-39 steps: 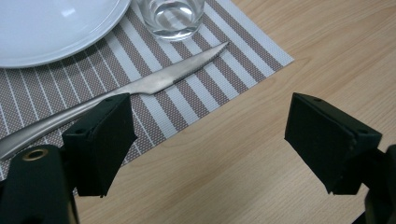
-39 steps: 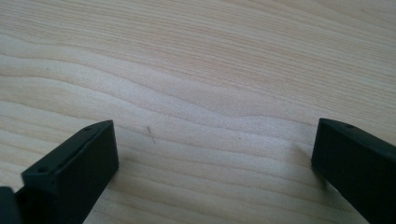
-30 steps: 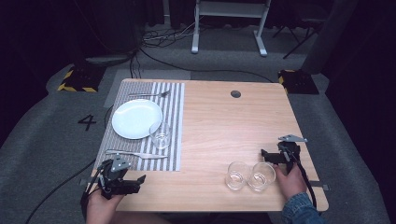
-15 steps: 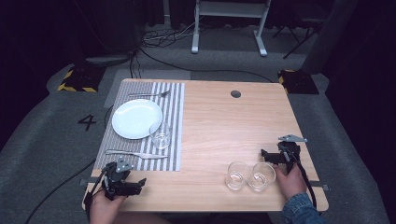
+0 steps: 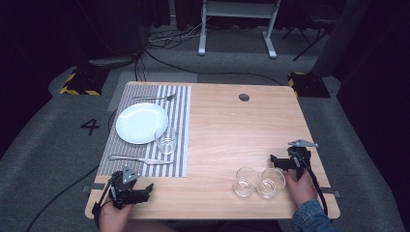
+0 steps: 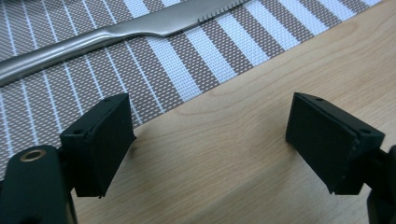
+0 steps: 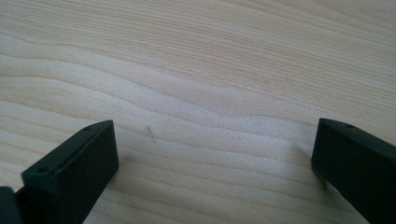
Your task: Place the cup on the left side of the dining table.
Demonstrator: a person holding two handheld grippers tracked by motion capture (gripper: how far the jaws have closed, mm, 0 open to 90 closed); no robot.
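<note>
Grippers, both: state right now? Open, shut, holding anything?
Left gripper: open, jaws wide apart over bare table beside the placemat, holding nothing.
Right gripper: open, jaws wide apart over bare wood, holding nothing.

Both grippers black w/ blocky rectangular jaws. Left gripper (image 5: 129,188): small grey three-cornered plate on top, black cable trailing off tabletop's near-left corner. In left gripper view (image 6: 212,144) jaw blocks show small screw holes at corners, plus a brass-coloured ringed hole on the left mount. Right gripper (image 5: 286,161): grey plate on top, black cable looping back by the hand (image 5: 300,187). Denim-blue sleeve (image 5: 309,218) at the right wrist.
</note>
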